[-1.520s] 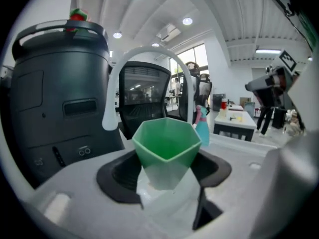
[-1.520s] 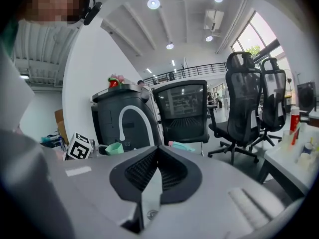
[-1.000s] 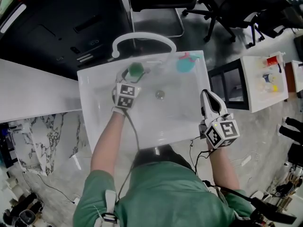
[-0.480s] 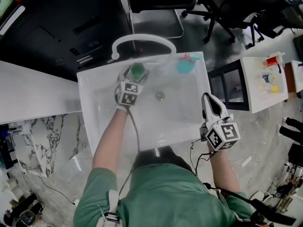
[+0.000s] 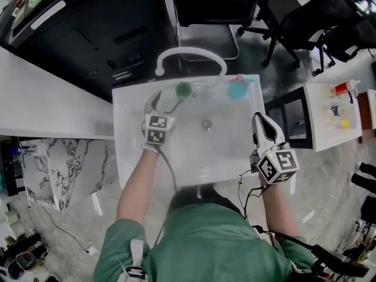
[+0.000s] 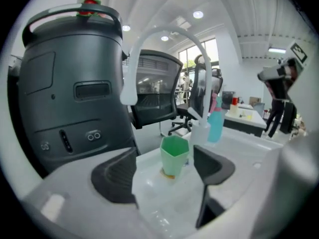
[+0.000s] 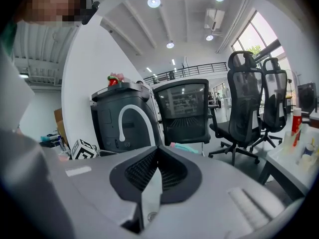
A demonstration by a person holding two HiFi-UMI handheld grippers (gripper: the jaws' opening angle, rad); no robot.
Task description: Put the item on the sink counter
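A green cup (image 5: 184,89) stands upright on the sink's back ledge, just left of the faucet's base; in the left gripper view the cup (image 6: 174,156) sits a little beyond the jaw tips. My left gripper (image 5: 164,102) is over the basin, short of the cup and open. Its jaws have just been opening, and nothing is between the pads (image 6: 117,176). My right gripper (image 5: 262,119) hovers at the sink's right rim, and in its own view the right gripper (image 7: 154,156) has its jaws pressed together with nothing in them.
The white sink (image 5: 126,137) has an arched white faucet (image 5: 188,54) at the back and a teal spray bottle (image 5: 238,87) on its back right corner. A dark machine (image 5: 88,34) stands behind. Office chairs (image 5: 305,16) and a small white table (image 5: 329,113) with bottles are on the right.
My left gripper has let go of the green cup and drawn back towards me. The cup stays standing on the back ledge. The right gripper has hardly shifted.
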